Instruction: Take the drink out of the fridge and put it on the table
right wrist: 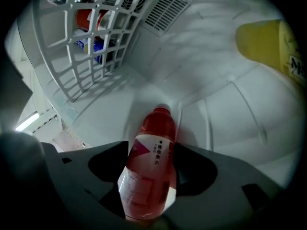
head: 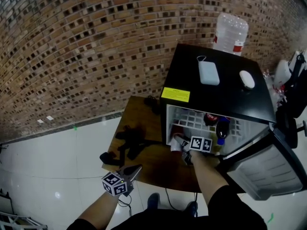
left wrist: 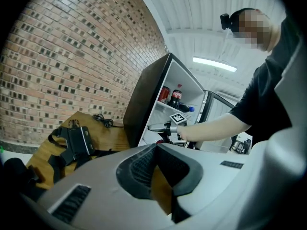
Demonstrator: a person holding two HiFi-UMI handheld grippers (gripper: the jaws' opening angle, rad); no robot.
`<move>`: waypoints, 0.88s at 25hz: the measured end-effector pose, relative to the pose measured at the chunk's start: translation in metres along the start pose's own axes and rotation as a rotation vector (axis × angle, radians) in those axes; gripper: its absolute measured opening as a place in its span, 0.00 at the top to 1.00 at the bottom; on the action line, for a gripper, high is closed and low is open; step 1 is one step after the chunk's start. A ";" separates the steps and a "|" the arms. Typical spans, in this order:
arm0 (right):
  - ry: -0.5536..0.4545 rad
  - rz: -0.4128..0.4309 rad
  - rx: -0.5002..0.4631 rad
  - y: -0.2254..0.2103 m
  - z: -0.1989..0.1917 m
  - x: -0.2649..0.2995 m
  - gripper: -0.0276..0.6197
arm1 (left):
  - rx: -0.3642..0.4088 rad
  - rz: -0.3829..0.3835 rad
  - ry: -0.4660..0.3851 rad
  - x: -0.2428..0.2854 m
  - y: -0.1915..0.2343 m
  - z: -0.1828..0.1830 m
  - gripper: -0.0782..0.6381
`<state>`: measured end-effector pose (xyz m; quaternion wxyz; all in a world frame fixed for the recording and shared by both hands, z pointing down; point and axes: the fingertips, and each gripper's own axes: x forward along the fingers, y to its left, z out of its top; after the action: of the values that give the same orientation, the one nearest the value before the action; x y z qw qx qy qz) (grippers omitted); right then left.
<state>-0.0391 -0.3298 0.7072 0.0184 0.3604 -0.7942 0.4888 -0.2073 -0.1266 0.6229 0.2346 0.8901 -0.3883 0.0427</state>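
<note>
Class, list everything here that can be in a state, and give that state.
fridge door, open.
right gripper, shut on the red drink bottle.
red drink bottle, inside the fridge, not yet taken out.
left gripper, shut, empty.

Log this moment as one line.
phase: grasp inside fridge | right gripper: shut on red drink bottle | left gripper: shut, empty | fridge door: open

One fridge [head: 225, 92], one table [head: 136, 116], one red drink [right wrist: 148, 171], one yellow bottle [right wrist: 268, 44], two tools [head: 133, 170] [head: 178, 141]
</note>
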 end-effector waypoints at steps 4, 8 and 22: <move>0.010 0.006 0.006 0.000 -0.008 -0.007 0.47 | -0.025 -0.026 0.052 0.058 0.006 0.001 0.89; 0.010 0.006 0.013 -0.002 -0.010 -0.012 0.47 | -0.013 -0.064 0.163 0.126 0.003 -0.009 0.89; 0.116 0.095 -0.034 -0.005 -0.012 -0.011 0.47 | -0.187 -0.126 0.292 0.235 0.004 -0.037 0.46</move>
<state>-0.0321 -0.3155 0.7133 0.0472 0.2929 -0.8161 0.4959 -0.0425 -0.2700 0.7184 0.3724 0.8715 -0.2957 0.1202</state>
